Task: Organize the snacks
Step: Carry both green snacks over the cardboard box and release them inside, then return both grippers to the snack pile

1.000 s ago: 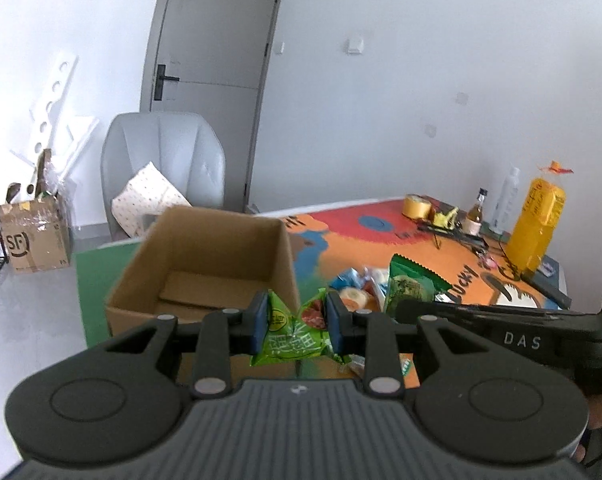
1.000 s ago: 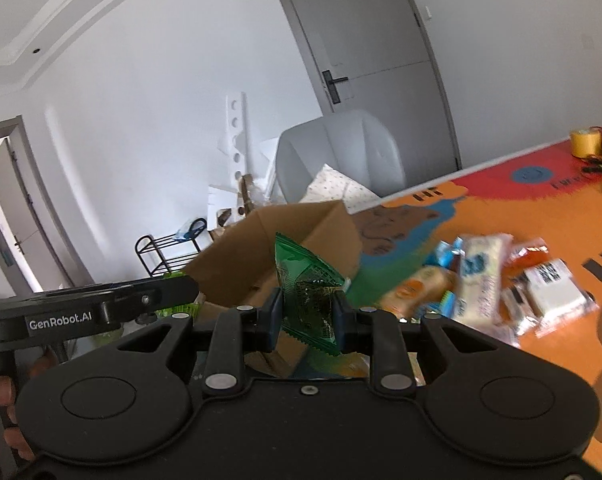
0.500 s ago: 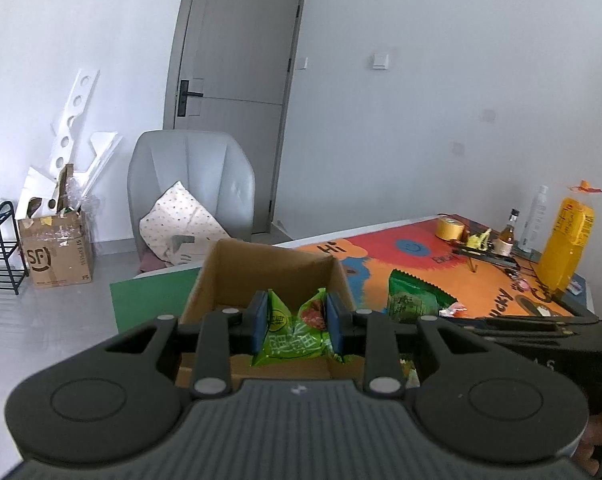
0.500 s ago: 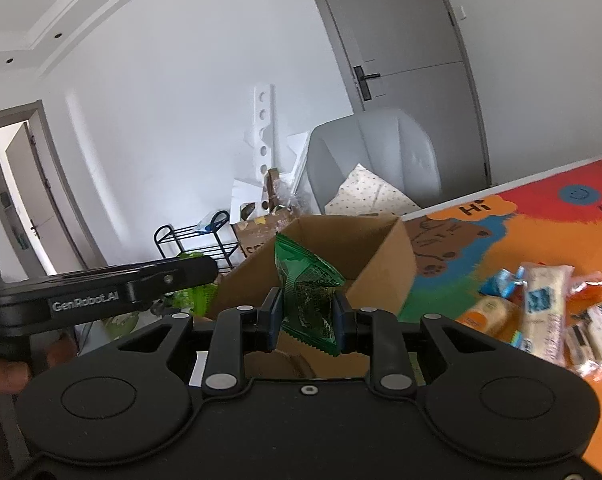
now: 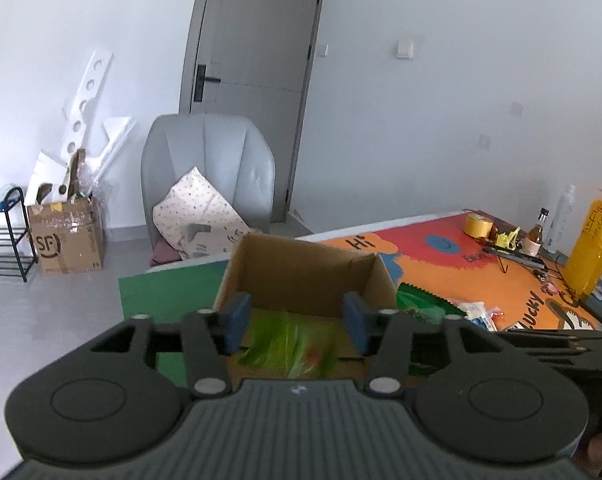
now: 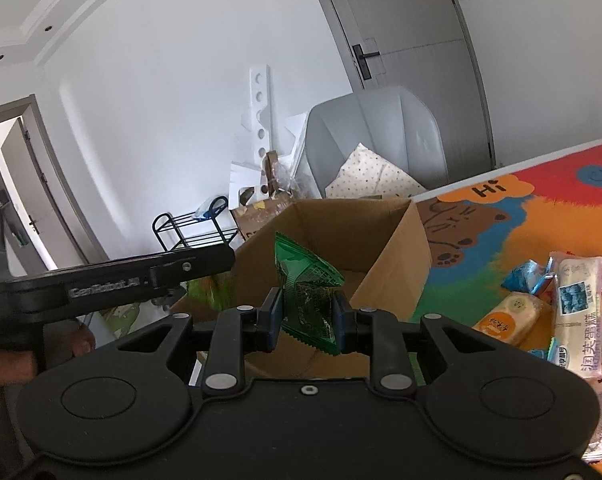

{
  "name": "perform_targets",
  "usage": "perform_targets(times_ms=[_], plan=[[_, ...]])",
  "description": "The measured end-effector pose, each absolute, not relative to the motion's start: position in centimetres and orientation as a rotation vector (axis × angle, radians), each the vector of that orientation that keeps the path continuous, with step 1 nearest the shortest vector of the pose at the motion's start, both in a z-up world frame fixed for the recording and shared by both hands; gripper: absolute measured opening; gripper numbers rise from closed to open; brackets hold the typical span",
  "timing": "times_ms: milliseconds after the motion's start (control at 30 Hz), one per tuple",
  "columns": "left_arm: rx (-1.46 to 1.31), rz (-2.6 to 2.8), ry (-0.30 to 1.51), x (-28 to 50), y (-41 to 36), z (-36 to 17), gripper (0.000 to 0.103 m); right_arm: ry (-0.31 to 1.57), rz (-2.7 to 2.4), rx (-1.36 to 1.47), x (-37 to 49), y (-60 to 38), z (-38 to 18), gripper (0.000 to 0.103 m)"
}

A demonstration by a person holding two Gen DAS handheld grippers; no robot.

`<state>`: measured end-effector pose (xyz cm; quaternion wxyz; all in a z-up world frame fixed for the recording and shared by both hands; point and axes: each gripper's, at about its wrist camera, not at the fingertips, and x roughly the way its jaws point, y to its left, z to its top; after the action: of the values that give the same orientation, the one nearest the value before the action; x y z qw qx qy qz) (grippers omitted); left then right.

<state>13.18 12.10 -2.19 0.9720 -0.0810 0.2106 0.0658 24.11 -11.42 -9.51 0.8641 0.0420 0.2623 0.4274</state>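
Cardboard box [image 5: 301, 276] holds blurred light-green packet [image 5: 289, 346]; right gripper [image 6: 307, 322] pinches dark-green packet [image 6: 307, 296].

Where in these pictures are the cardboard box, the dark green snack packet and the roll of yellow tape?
cardboard box [image 5: 301, 276]: left wrist view, inner back wall.
dark green snack packet [image 6: 307, 280]: right wrist view, middle of the wrapper.
roll of yellow tape [image 5: 478, 225]: left wrist view, its side.

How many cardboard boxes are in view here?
2. One open cardboard box sits on the table just ahead of both grippers; a taped SF box stands on the floor beside the black rack. Others may be hidden.
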Motion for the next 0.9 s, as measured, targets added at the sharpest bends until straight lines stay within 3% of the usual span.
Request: perform_targets(times_ms=[67, 133, 200, 367, 567, 700, 900], plan=[[-0.163, 0.146, 0.415, 12.8, 12.1, -2.1, 0.069, 0.553, 0.899, 0.098, 24.2, -11.3, -9.3, 0.024], [-0.178, 0.164, 0.409, 12.3, 12.4, -2.0, 0.073, 0.555, 0.909, 0.113, 24.3, -11.1, -9.2, 0.025], [-0.184, 0.171, 0.404, 11.8, 12.5, -1.9, 0.077, 0.563, 0.918, 0.117, 24.3, -10.9, -9.2, 0.035], [-0.177, 0.218, 0.394, 10.8, 12.5, -1.8, 0.087, 0.573, 0.909, 0.130, 23.9, -11.3, -9.1, 0.045], [-0.193, 0.237, 0.380, 9.7, 11.6, -2.0, 0.100, 0.563, 0.839, 0.134, 23.1, -13.6, -8.8, 0.067], [-0.206, 0.234, 0.402, 9.6, 10.6, -2.3, 0.102, 0.551, 0.791, 0.126, 22.4, -15.3, -8.5, 0.083], [-0.177, 0.192, 0.421, 9.0, 8.4, -2.3, 0.103, 0.559, 0.754, 0.120, 21.7, -17.8, -8.5, 0.096]])
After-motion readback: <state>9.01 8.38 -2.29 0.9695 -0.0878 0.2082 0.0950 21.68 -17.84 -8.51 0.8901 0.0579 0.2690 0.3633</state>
